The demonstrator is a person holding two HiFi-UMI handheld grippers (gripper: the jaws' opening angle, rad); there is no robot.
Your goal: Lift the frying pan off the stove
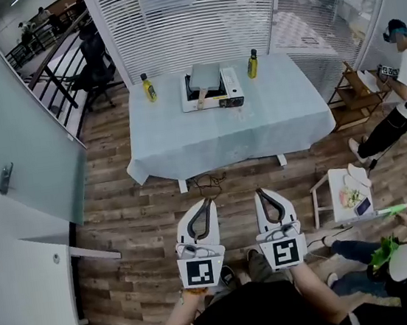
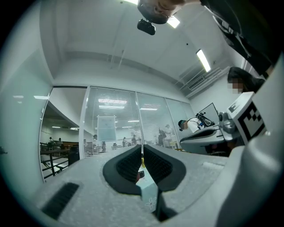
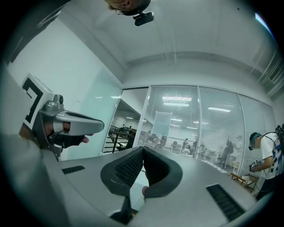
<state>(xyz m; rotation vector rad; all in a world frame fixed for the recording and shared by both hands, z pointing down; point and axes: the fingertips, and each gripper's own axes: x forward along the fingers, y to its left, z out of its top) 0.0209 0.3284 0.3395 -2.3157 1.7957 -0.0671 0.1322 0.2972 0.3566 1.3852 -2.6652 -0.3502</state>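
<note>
A white portable stove (image 1: 212, 94) stands at the far side of a table under a pale blue cloth (image 1: 221, 129), with a grey square pan (image 1: 206, 78) on top. Both grippers hang over the wooden floor, well short of the table's near edge. My left gripper (image 1: 207, 204) is shut with nothing in it, and my right gripper (image 1: 260, 193) beside it is shut and empty too. In the left gripper view the pads (image 2: 133, 165) meet, and a sliver of the cloth shows below them. The pads (image 3: 131, 167) in the right gripper view are also pressed together.
Two yellow bottles (image 1: 149, 89) (image 1: 252, 64) flank the stove. A small white side table (image 1: 347, 195) stands right of me. One person (image 1: 406, 90) stands at the far right and another (image 1: 395, 259) crouches at the lower right. An office chair (image 1: 95, 70) sits at the back left by a glass wall.
</note>
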